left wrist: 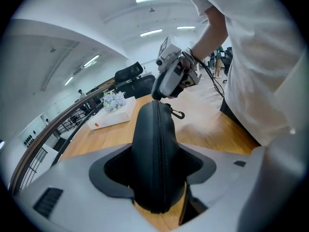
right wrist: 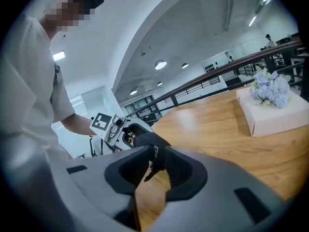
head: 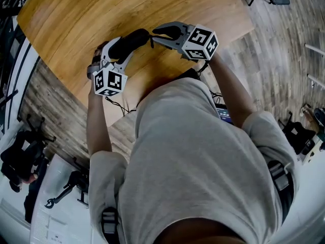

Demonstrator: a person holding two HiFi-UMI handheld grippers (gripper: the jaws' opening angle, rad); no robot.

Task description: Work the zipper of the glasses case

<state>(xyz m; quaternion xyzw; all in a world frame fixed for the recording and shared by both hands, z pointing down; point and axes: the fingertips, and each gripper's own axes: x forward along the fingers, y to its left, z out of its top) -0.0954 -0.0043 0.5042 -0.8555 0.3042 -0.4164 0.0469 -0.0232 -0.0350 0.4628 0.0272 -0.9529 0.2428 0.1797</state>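
Note:
A black glasses case [head: 130, 41] is held above the wooden table [head: 71, 14], and my left gripper [head: 115, 51] is shut on its near end. In the left gripper view the case [left wrist: 155, 144] stands between the pads with its zipper seam facing me and a small clip [left wrist: 177, 113] hanging at the far end. My right gripper [head: 161, 33] meets that far end from the right. In the right gripper view its jaws [right wrist: 155, 162] are closed on the zipper pull [right wrist: 154, 154] at the case's tip [right wrist: 146, 139], with my left gripper [right wrist: 115, 128] behind it.
A white box with pale flowers [right wrist: 268, 111] sits further along the table; it also shows in the left gripper view [left wrist: 112, 113]. Black office chairs [left wrist: 135, 77] stand beyond the table. The person's torso [head: 203, 151] is close behind both grippers, at the table's near edge.

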